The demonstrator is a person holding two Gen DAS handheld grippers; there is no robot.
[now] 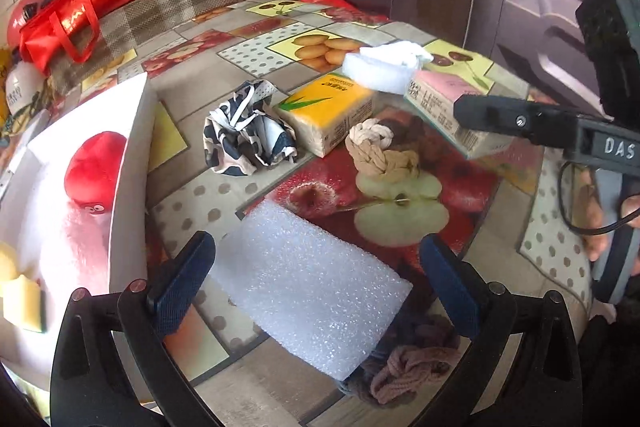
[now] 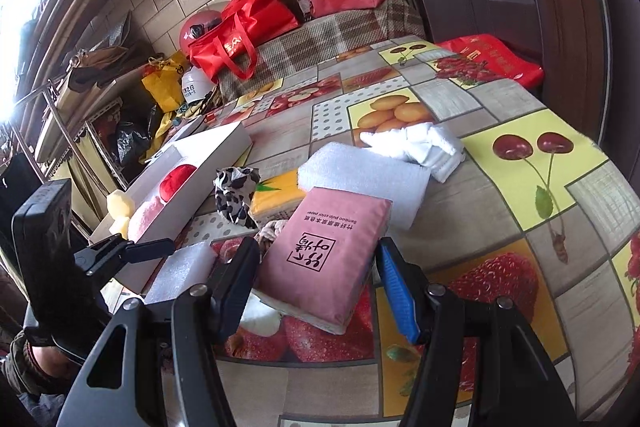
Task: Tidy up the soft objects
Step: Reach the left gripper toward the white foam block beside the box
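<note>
Right gripper (image 2: pixel 316 281) clamps pink tissue pack (image 2: pixel 320 259), lifted above table, right of white box (image 2: pixel 208 163). Left gripper (image 1: pixel 316 283) wide, straddling foam block (image 1: pixel 316 291) beside box. Advice: keep pack level; close evenly on foam, avoid crushing.

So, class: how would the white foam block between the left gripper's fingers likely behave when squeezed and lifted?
The white foam block looks bubbly and porous, so it is probably very light. It would likely dent under the pads. Its flat faces suggest it won't roll.
</note>
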